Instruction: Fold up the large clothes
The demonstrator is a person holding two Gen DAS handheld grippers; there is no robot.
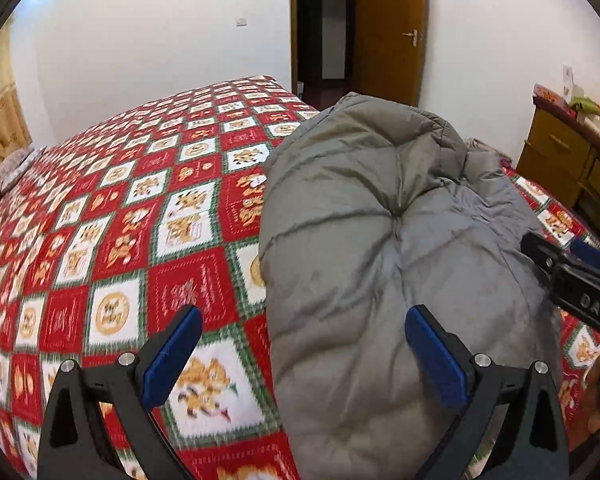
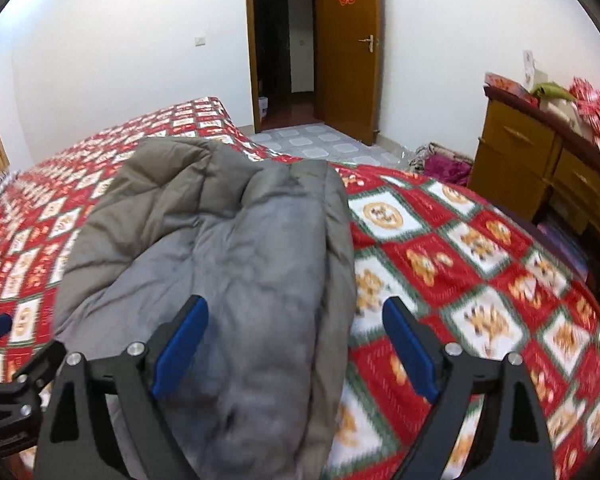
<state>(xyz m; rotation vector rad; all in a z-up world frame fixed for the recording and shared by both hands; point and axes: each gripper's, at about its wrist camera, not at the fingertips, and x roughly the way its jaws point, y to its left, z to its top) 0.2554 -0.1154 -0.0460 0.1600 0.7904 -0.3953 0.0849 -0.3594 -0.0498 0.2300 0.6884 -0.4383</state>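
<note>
On the bed, atop the red-and-white patterned bedspread [image 1: 112,240], we see the grey padded coat [image 1: 380,240] lying in a bulky folded heap, its quilted outer shell on the far side and its smoother grey lining turned up on the near side.

Left gripper [image 1: 300,354]: fingers spread wide, nothing between the blue pads [image 1: 436,360]. From the left wrist view, the left finger hangs over bare bedspread and the right finger over the near part of the coat; whether the pad touches the fabric we cannot tell.

Right gripper [image 2: 296,346]: likewise wide open and holding nothing. From its own view, the left finger lies over the coat's grey lining [image 2: 260,280] and the right finger over the bedspread just right of the coat's edge. Contact cannot be judged.

The right gripper also shows at the right edge of the left wrist view, beside the coat.

Far side: white wall, open wooden door [image 2: 348,48]. Right: wooden dresser [image 2: 540,164].
</note>
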